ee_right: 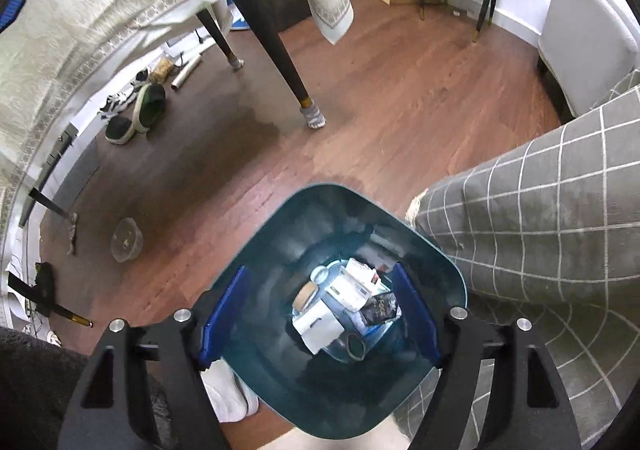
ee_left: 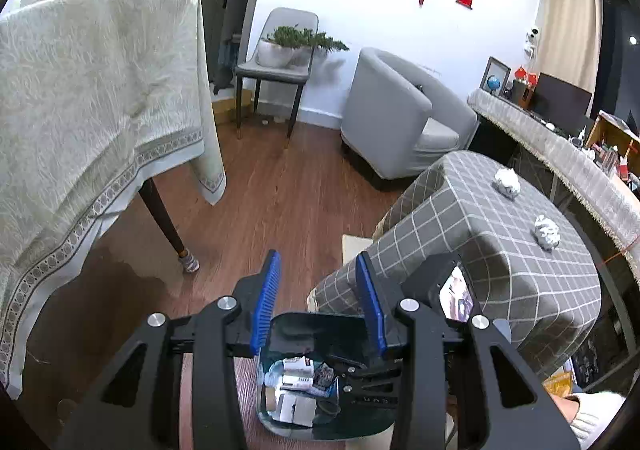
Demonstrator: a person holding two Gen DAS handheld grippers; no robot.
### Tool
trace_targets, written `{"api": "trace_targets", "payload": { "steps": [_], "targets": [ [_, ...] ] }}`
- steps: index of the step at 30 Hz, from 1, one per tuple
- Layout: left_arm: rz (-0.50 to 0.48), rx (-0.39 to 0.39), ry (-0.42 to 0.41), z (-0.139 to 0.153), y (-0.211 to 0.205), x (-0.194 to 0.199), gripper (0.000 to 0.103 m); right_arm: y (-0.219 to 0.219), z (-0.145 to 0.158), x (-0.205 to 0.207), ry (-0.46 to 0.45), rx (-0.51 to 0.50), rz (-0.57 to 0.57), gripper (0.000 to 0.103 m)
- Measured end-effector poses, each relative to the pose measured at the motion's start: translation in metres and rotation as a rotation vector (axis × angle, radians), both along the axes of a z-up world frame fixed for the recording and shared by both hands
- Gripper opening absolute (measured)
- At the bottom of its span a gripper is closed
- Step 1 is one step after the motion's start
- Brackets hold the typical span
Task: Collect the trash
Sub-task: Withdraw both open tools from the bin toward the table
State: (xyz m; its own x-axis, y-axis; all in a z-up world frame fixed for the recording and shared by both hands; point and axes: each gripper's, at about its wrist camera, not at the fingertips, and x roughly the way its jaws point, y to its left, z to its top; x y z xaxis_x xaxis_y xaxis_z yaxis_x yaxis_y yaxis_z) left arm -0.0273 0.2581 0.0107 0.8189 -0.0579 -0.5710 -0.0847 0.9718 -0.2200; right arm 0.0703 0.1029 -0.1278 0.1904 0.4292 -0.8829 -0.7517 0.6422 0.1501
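Both our grippers — left (ee_left: 318,300) and right (ee_right: 320,314) — are spread wide and hold nothing, hovering over the bin (ee_right: 440,250). Two paper wads (ee_left: 507,182) (ee_left: 547,233) sit well apart on the checked table (ee_left: 460,218) — white, crumpled, light. We judge a loose pinch could drop one onto the floor (ee_right: 380,110), or a jaw could snag the cloth. The bin stands just beside the table, already holding boxes and wrappers.

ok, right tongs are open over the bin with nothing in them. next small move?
Probably swing the right tongs off the bin toward the checked table. They are open and empty, and two crumpled paper balls lie on it; the nearer one looks the easier first pick.
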Motion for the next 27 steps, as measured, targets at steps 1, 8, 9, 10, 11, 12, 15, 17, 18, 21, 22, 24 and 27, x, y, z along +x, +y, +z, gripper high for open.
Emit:
{"api": "trace_targets", "payload": {
  "steps": [1,8,9,10,11,12,15,17,18,21,22,24,27],
  "targets": [
    [0.004,-0.001,-0.008,0.002,0.001,-0.001,0.041,-0.001,0.003,0.000,-0.004,0.009,0.001,0.075],
    [0.032,-0.002,-0.062,0.020,-0.002,-0.003,0.041,-0.014,0.028,0.001,-0.037,0.073,0.003,0.075],
    [0.035,-0.008,-0.069,0.023,-0.002,-0.003,0.041,-0.016,0.031,0.001,-0.041,0.078,0.005,0.075],
    [0.036,-0.013,-0.073,0.024,-0.003,-0.002,0.041,-0.018,0.035,0.000,-0.047,0.086,0.007,0.075],
    [0.037,-0.018,-0.078,0.025,-0.004,-0.002,0.041,-0.021,0.039,-0.001,-0.053,0.098,0.011,0.075],
    [0.040,-0.022,-0.084,0.028,-0.006,-0.001,0.041,-0.022,0.042,-0.002,-0.060,0.108,0.013,0.075],
    [0.043,-0.032,-0.102,0.034,-0.011,0.001,0.041,-0.030,0.059,-0.004,-0.098,0.153,0.013,0.075],
    [0.037,-0.036,-0.106,0.036,-0.017,0.005,0.042,-0.039,0.072,-0.005,-0.131,0.184,0.011,0.075],
    [0.036,-0.034,-0.107,0.036,-0.019,0.006,0.042,-0.044,0.078,-0.006,-0.147,0.197,0.010,0.075],
    [0.036,-0.011,-0.108,0.038,-0.029,0.011,0.043,-0.056,0.094,-0.007,-0.178,0.231,-0.002,0.075],
    [0.037,-0.003,-0.108,0.038,-0.032,0.013,0.043,-0.059,0.097,-0.008,-0.185,0.236,-0.003,0.075],
    [0.035,0.005,-0.103,0.038,-0.038,0.017,0.045,-0.068,0.107,-0.010,-0.209,0.246,-0.003,0.075],
    [0.027,0.017,-0.103,0.039,-0.048,0.024,0.047,-0.083,0.121,-0.009,-0.255,0.267,-0.023,0.075]
  ]
}}
